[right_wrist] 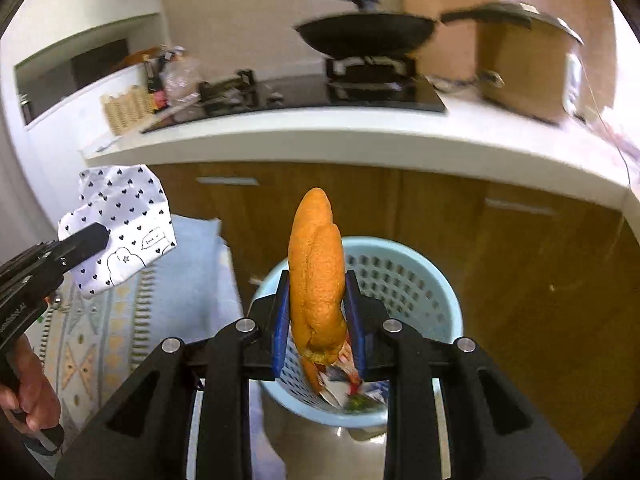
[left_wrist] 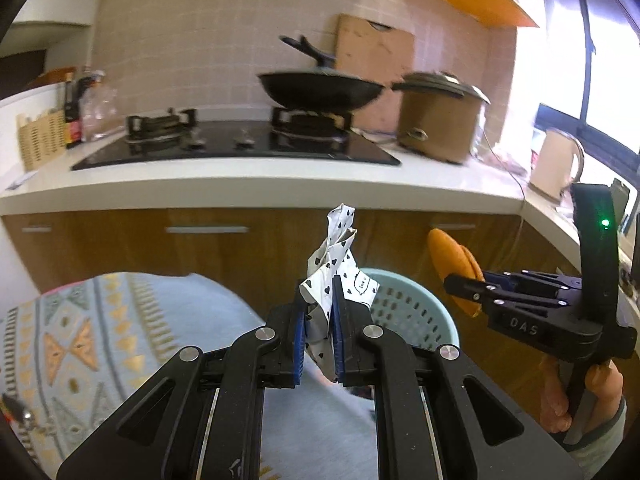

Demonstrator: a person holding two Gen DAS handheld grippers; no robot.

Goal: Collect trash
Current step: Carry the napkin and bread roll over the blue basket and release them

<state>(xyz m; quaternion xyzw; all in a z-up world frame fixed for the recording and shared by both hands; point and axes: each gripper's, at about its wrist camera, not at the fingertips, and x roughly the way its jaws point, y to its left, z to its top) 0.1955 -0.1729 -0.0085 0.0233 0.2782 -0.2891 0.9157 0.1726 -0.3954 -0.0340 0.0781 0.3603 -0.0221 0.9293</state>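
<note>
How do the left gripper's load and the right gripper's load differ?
The left gripper holds a crumpled white paper wrapper printed with black hearts; the right gripper holds a plain orange peel. The wrapper is thin and creased, the peel thick and curved. The peel hangs over the blue basket; the wrapper sits left of it. Both are clamped upright.

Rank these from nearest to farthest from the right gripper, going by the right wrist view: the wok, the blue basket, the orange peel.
1. Orange peel: clamped between the right gripper pads.
2. Blue basket: on the floor just beyond and below the fingers, against the cabinet.
3. Wok: far back on the stove burner, upper centre.
</note>
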